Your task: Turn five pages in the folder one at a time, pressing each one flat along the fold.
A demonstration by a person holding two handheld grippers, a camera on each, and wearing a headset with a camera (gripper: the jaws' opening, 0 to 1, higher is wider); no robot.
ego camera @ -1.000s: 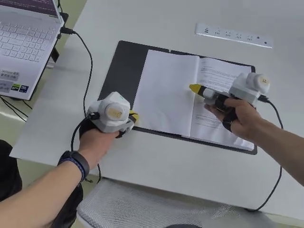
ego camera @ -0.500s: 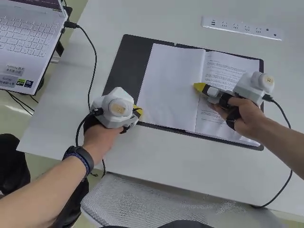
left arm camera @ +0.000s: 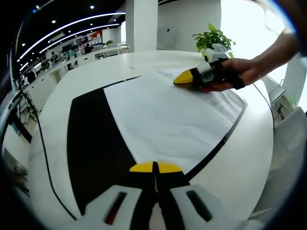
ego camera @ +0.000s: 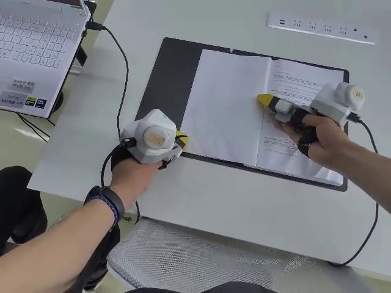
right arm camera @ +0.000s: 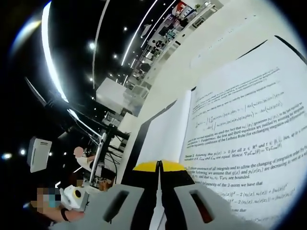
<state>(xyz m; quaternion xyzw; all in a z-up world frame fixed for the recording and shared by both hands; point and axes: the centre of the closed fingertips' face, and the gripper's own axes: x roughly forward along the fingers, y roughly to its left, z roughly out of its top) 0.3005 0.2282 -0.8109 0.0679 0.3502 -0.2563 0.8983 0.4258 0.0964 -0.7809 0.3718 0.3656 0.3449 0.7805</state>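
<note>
Head view showed us the flat black folder [ego camera: 165, 79] lying open on the white table [ego camera: 201, 201], with a blank white page [ego camera: 226, 104] across its middle. We held the right gripper [ego camera: 264, 99] closed at the folder's fold and the left gripper [ego camera: 181, 139] closed at its near edge.

Open white laptop [ego camera: 33, 52] at far left, black cable [ego camera: 122, 67] plugged into its right side and trailing across white table [ego camera: 201, 24]. White power strip [ego camera: 321, 28] at far right. Grey mesh chair [ego camera: 201, 262] below near edge. Potted plant [left arm camera: 211, 38] beyond.
</note>
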